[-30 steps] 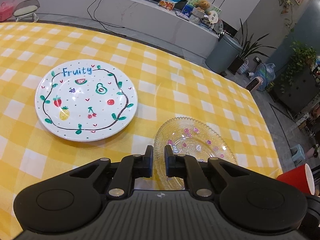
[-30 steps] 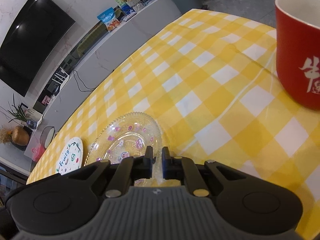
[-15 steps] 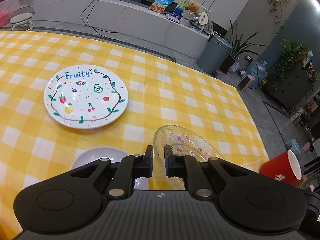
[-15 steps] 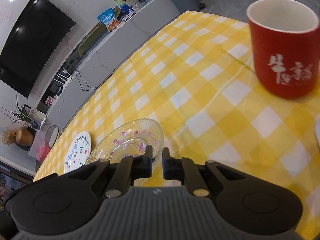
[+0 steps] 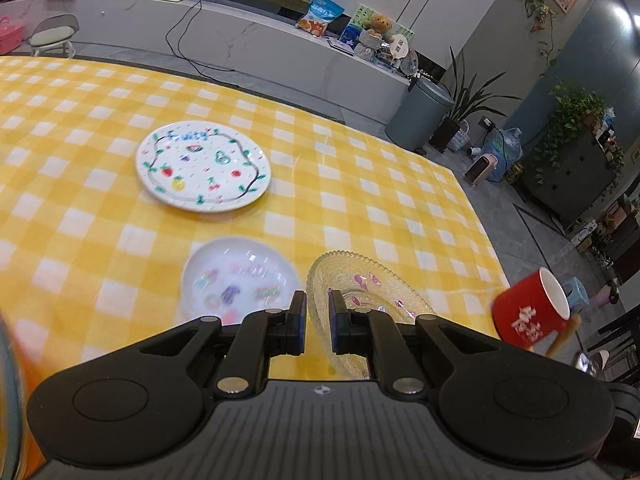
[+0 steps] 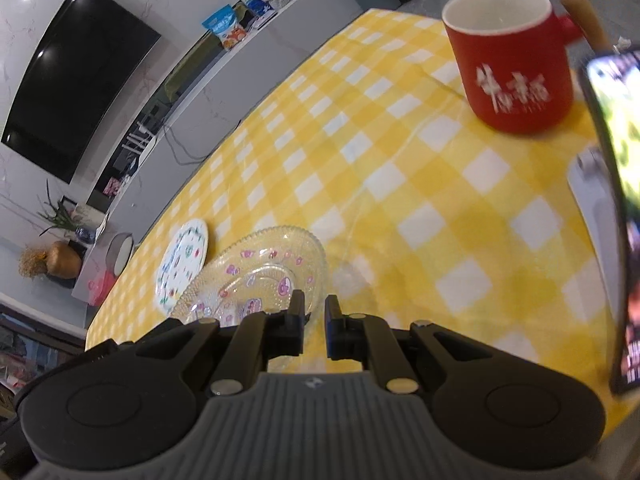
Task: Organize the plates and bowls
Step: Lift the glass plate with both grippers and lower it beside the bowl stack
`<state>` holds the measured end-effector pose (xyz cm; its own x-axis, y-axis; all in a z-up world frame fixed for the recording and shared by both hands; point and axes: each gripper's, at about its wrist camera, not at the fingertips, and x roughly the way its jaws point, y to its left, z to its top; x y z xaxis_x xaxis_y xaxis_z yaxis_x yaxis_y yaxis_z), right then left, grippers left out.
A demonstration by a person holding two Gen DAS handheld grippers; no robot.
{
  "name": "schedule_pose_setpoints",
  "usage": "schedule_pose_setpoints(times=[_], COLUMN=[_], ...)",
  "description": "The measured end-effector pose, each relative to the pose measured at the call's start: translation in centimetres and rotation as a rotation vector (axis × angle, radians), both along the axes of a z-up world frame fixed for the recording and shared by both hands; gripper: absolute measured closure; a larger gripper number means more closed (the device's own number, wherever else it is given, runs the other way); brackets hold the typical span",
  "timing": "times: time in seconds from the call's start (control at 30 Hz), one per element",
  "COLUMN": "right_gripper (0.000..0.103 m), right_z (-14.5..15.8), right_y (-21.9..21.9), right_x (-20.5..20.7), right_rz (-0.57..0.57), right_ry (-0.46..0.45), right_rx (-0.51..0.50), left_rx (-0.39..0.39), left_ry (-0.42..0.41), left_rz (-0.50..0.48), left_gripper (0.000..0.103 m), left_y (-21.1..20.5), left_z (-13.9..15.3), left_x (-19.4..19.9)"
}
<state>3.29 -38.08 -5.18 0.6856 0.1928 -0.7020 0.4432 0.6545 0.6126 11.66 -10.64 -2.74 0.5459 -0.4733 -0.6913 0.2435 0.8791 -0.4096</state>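
Note:
A clear glass plate with pink flower prints hangs over the yellow checked tablecloth, held by two grippers. My left gripper is shut on its near left rim. In the right wrist view the same glass plate has its near right rim pinched in my right gripper. A white "Fruity" plate lies farther back on the cloth. A small white dish with coloured prints sits just left of the glass plate. The Fruity plate also shows beyond the glass plate.
A red mug with a wooden handle stands near the table's right edge; in the right wrist view the red mug is far right. A lit phone stands at the right. An orange object blurs the left edge.
Both grippers have drawn back and risen together with the glass plate held between them. The small white dish has come into view, and the Fruity plate and mug look farther off.

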Motion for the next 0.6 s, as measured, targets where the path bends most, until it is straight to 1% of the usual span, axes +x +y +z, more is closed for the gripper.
schedule_pose_setpoints(times=[0.13,0.2,0.27,0.43,0.53,0.6], right_gripper=[0.095,0.095,0.095,0.095,0.095,0.095], right_z=[0.1,-0.1,-0.3,-1.4,-1.9,-2.1], right_y=[0.9,1.2,1.6,2.6,3.2,3.6], right_x=[-1.8,-2.5,-3.3,-5.3,-6.3,-6.4], right_rz=[0.018,0.035,0.052,0.079,0.097,0.109], right_ry=[0.013,0.029,0.042,0.088,0.103,0.111], right_rx=[0.003,0.002,0.007,0.022,0.009,-0.007], left_rx=[0.020,0.006,0.012,0.062,0.088,0.107], left_ry=[0.003,0.023,0.031,0.029,0.047,0.044], left_rz=[-0.003,0.008,0.019,0.014,0.017,0.015], left_gripper=[0.091,0.091,0.091,0.091,0.091,0.091], left_y=[0.9,1.7,2.2,2.8,3.1,3.3], left_z=[0.0,-0.1,-0.3,-1.0,-1.7,-2.0], left_x=[-2.2,-3.2,-4.1,-6.8,-7.9,-8.4])
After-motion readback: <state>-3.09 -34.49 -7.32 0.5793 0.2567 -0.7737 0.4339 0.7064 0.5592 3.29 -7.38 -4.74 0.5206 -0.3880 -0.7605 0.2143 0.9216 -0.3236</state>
